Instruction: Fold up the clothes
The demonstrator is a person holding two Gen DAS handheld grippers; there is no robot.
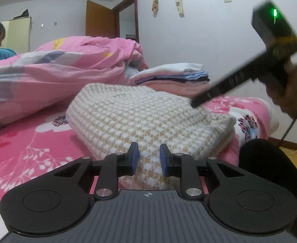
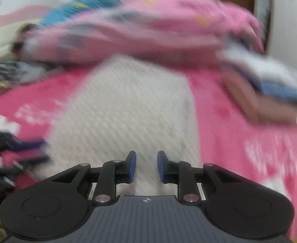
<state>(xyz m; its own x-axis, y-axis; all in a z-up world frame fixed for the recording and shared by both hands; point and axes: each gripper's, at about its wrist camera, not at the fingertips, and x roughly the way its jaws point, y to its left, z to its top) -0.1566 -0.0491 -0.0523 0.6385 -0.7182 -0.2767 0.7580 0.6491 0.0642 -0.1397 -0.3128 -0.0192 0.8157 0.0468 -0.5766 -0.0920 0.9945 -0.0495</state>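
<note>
We see the folded knit sweater [image 1: 140, 111] lying mid-bed on the pink floral sheet [image 1: 26, 147]. Our left hand-held gripper [image 1: 148, 158] has its jaws narrowly apart over the sweater's near edge; whether they pinch it, we cannot tell. The right hand-held gripper [image 2: 146, 167] looks likewise, blurred. Behind lie a rumpled pink quilt [image 1: 63, 68] and a stack of folded clothes [image 1: 174, 77] near the bed's far edge.

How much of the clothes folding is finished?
A folded stack already sits behind. The cream knit, folded over, seems pinched by the left tool and right tool. A blurry dark heap nearby probably waits its turn.
</note>
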